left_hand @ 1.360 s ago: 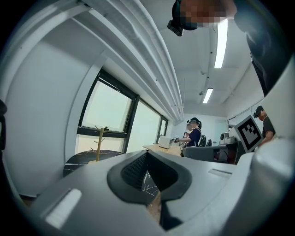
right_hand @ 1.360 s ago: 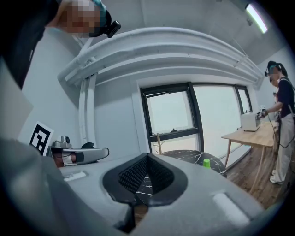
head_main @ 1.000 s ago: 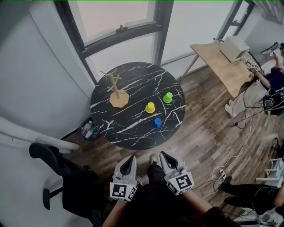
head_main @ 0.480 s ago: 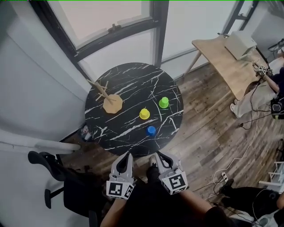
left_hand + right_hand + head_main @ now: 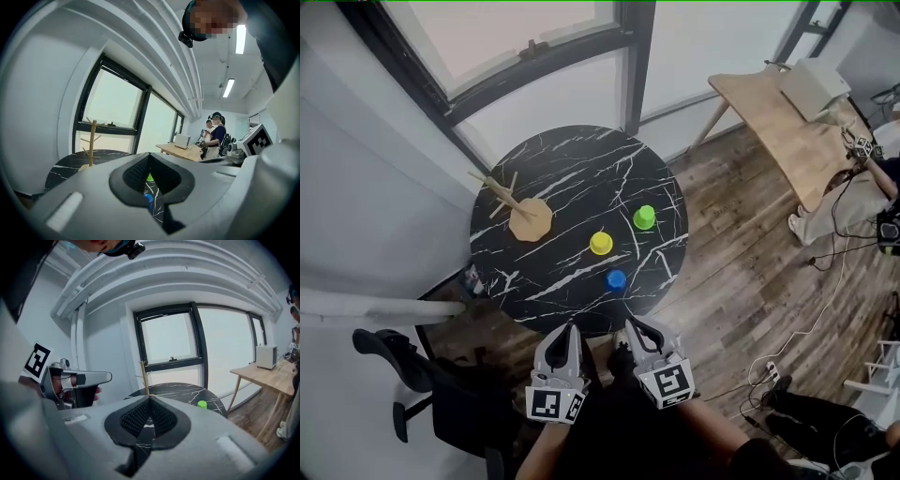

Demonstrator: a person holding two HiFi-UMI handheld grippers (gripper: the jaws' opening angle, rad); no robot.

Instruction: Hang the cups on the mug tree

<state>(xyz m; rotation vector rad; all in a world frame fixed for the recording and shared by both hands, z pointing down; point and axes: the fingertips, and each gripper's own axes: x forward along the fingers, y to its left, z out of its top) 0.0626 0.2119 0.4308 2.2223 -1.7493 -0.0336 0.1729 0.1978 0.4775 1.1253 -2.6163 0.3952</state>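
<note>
**A:** Grippers first: our left gripper (image 5: 565, 330) and right gripper (image 5: 630, 326) were both clenched, jaws tip to tip, with nothing in either.

**B:** And the work lay ahead of us, on the round table (image 5: 572, 159)?

**A:** Yes. The mug tree (image 5: 511, 202) stood on its left side with bare pegs. The green cup (image 5: 644, 217), yellow cup (image 5: 601, 243) and blue cup (image 5: 616, 279) sat to the right, well apart from it.

**B:** So we judged it the approach, with no cup hung yet.

**A:** Agreed. Next we would need to part one pair of jaws and close them on a cup. The blue one was likeliest, since it sat nearest us.

**B:** And our pose?

**A:** We held both grippers side by side, close to our body and just short of the table's near edge. They pointed toward the table, tipped slightly down.
</note>
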